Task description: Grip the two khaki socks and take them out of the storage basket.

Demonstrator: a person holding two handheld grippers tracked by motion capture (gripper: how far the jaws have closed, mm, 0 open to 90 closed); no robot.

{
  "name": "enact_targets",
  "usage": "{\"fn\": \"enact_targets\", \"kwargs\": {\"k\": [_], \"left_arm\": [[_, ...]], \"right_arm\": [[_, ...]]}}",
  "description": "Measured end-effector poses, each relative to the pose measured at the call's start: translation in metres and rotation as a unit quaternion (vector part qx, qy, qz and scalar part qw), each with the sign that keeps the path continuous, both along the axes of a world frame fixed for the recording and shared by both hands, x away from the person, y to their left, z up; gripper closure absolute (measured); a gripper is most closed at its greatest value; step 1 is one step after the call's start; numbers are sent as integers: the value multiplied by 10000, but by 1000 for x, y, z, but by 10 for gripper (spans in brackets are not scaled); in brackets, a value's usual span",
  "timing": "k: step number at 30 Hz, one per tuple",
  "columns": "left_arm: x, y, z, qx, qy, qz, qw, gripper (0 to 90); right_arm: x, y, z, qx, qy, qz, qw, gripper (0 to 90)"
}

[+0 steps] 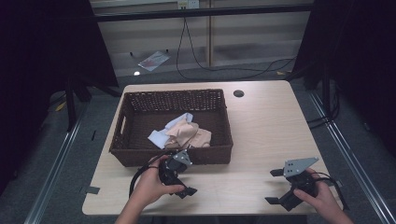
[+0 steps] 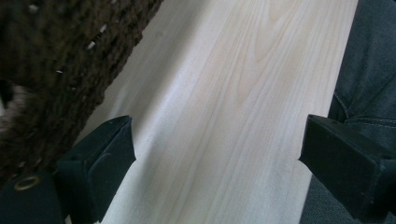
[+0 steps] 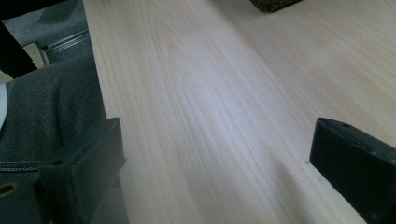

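Resting low on table (image 1: 261,135), left gripper (image 1: 183,177) and right gripper (image 1: 276,186), both spread wide, empty. Cloths (image 1: 184,133) heaped in basket (image 1: 140,156): soft, light, limp; best pinched at a raised fold.

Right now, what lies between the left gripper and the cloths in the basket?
In the high view, the basket's woven front wall separates the left gripper from the cloths.

My 2 black grippers, left gripper (image 1: 183,179) and right gripper (image 1: 279,186), sit over pale wood-grain table (image 1: 266,126); dark brown woven basket (image 1: 135,156) holds beige cloth (image 1: 194,135) and white cloth (image 1: 159,137).
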State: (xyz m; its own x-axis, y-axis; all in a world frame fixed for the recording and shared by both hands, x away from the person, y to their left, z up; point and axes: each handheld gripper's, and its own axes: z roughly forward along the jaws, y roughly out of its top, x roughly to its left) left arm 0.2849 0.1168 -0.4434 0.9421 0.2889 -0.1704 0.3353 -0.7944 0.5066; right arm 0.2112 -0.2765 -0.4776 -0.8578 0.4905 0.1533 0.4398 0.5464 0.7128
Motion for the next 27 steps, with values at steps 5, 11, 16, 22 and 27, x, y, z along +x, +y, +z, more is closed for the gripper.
{"fn": "enact_targets", "kwargs": {"k": [5,11,16,22,27], "left_arm": [[3,1,9,110,71,12,9999,92],[7,2,17,196,184,-56,9996,90],[12,0,29,359,281,-110,9989,81],[15,-2,39,369,312,-111,9988,81],[18,-3,47,407,357,-107,9985,82]], "right_arm": [[0,0,0,5,-3,6,10000,27],[0,0,1,4,-2,1,10000,27],[0,0,1,-6,-6,14,10000,27],[0,0,1,-18,-25,34,10000,27],[-1,1,1,-22,-15,33,10000,27]]}}
